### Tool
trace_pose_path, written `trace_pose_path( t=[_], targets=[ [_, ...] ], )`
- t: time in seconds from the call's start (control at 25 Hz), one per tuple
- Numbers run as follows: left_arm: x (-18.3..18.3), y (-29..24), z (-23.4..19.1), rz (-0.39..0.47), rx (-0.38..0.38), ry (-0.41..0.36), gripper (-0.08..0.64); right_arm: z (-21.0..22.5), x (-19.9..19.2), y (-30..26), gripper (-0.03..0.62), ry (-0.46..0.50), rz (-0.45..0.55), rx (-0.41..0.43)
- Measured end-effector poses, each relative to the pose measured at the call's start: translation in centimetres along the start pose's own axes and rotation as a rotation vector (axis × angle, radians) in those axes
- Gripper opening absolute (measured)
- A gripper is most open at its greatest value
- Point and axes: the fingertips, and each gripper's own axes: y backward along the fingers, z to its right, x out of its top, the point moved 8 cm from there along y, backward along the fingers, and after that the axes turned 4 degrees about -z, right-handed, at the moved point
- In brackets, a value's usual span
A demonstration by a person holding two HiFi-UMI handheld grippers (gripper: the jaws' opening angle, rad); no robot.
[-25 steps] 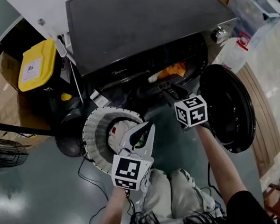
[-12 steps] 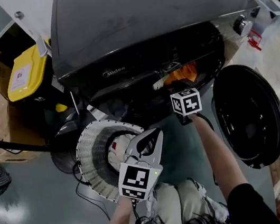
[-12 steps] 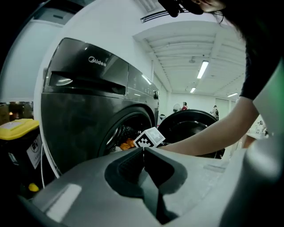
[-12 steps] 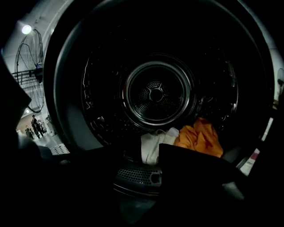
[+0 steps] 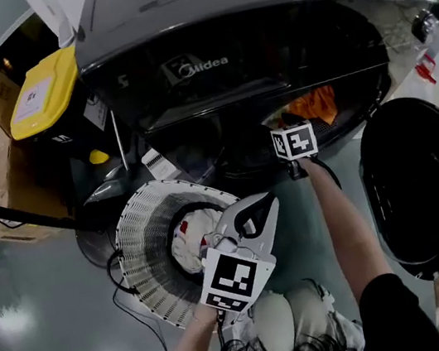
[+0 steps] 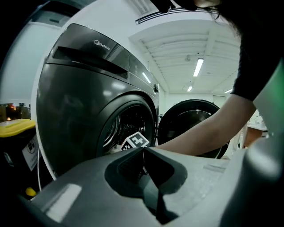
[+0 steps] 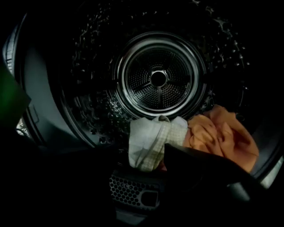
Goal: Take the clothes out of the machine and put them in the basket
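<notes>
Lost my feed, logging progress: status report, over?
Right gripper inside dark steel drum, jaws just opening, nothing gripped. White checked cloth between them, orange cloth beside it. Left gripper shut, empty, by white slatted basket. Way clear.

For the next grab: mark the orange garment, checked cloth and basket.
orange garment (image 7: 222, 135), right gripper view, crumpled middle
checked cloth (image 7: 153, 142), right gripper view, front fold
basket (image 5: 143, 243), head view, ribbed wall
</notes>
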Motion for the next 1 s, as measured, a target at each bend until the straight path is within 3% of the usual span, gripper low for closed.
trace_pose_path(
  t=[0.12, 0.24, 0.28, 0.4, 0.72, 1.0],
  targets=[
    [-0.8, 0.7, -0.4, 0.014, 0.019, 0.005, 0.003, 0.3, -0.2, -2.0, 0.321, 0.005, -0.049, -0.053],
    [-1.4, 1.6, -0.6, 0.021, 0.031, 0.011, 0.003, 1.0, 0.1, -2.6, 0.200, 0.064, -0.090, -0.160],
    [-1.6, 1.9, -0.7, 0.020, 0.035, 0.011, 0.003, 1.2, 0.2, -2.6, 0.192, 0.079, -0.096, -0.181],
    [-1.9, 2.7, -1.1, 0.008, 0.055, 0.016, 0.003, 1.3, 0.0, -1.6, 0.058, 0.050, -0.056, -0.171],
    [1.9, 4.4, 0.3, -0.016, 0.046, 0.047, 0.003, 0.3, 0.0, 6.6, 0.046, -0.064, 0.100, -0.033],
    [7.7, 6.7, 3.4, -0.051, 0.012, 0.042, 0.003, -1.8, 1.1, 15.7, 0.044, 0.001, 0.095, 0.015]
  ],
)
